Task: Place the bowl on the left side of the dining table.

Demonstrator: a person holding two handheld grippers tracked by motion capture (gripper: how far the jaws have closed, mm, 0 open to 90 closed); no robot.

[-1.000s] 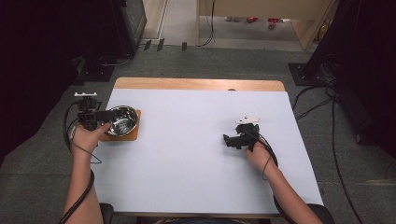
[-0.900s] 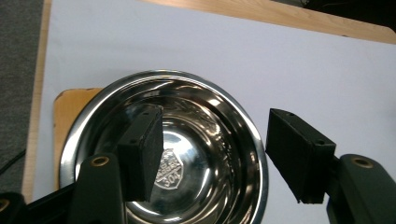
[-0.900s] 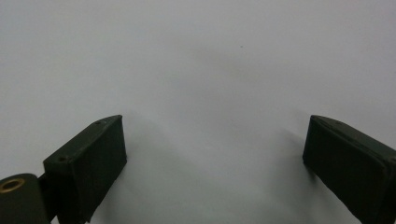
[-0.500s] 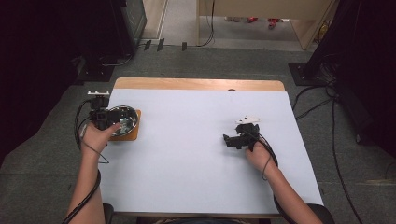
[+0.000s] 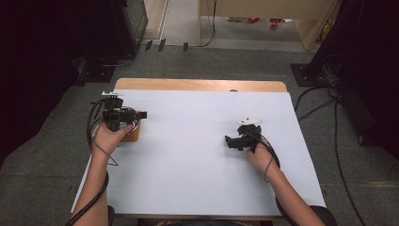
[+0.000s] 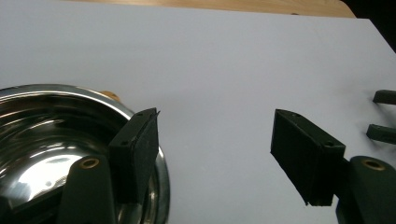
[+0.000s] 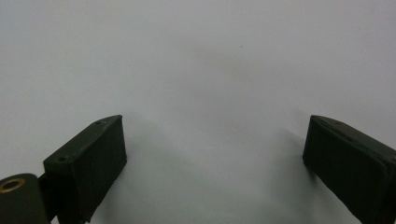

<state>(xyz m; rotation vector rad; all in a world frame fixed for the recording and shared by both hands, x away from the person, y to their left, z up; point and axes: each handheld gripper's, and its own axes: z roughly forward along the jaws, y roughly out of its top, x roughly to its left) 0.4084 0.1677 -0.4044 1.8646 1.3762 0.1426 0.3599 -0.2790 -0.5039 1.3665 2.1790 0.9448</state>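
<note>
A shiny steel bowl (image 6: 42, 135) sits on a small wooden board (image 5: 135, 136) at the table's left side. In the high view my left gripper (image 5: 140, 117) hovers over the bowl and hides most of it, pointing right. In the left gripper view its jaws (image 6: 215, 126) stand apart and have just been opening; one jaw is over the bowl's rim, the other over the white tabletop, with nothing between them. My right gripper (image 5: 229, 141) rests on the table's right half, pointing left. Its jaws (image 7: 212, 135) are open over bare white surface.
The white tabletop (image 5: 188, 160) has a wooden strip (image 5: 197, 85) along its far edge. Black equipment (image 5: 127, 23) and cables (image 5: 320, 101) lie on the floor beyond and beside the table. The right gripper's jaw tips (image 6: 384, 96) show at the left gripper view's right edge.
My left hand has moved from the bowl's left side across and over the bowl, and its gripper now points right. The right hand has not moved.
</note>
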